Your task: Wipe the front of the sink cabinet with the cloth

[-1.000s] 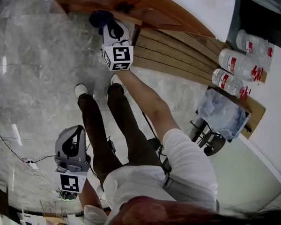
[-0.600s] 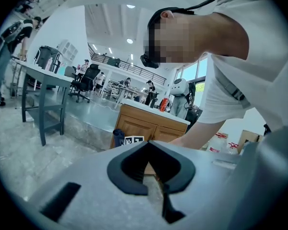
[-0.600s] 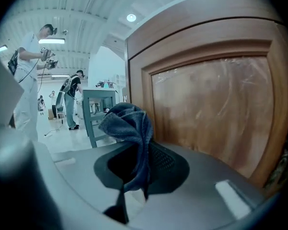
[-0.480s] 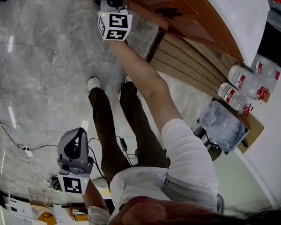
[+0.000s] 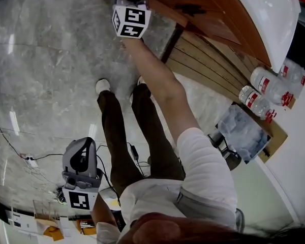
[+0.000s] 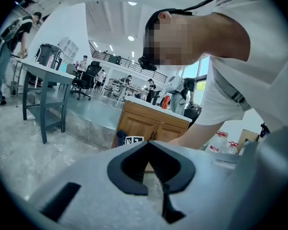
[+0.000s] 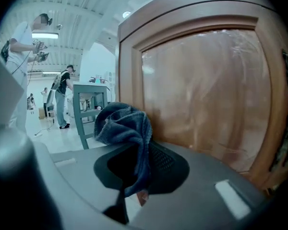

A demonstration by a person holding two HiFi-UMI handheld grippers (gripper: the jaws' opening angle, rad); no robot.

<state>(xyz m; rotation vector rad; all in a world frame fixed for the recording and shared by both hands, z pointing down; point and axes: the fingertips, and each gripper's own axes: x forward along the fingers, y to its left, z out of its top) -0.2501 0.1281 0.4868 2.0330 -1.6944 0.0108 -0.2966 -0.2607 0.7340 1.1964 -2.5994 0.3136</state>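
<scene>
Right gripper (image 7: pixel 134 169): clenched on the cloth (image 7: pixel 126 126). One fold is pinched between the jaws and the bulk is bunched above them, towards 11 o'clock in the right gripper view. This grasp leaves a soft wad out front to meet the wood, so the hard jaws need not touch it.

Cabinet door (image 7: pixel 206 95): it fills the right gripper view from 12 to 4 o'clock, with the cloth close against the left frame of the panel. I cannot confirm actual contact. In the head view my right arm is stretched to 12 o'clock, which puts the cloth low on the cabinet front, near the floor (image 5: pixel 51 60).

Left gripper (image 6: pixel 151 169): jaws closed with nothing between them. It hangs at 7 o'clock in the head view, well apart from the cabinet. I judge it is parked there to stay out of the wiping arm's way.

Assessment: wiping is under way or about to start on this door.
</scene>
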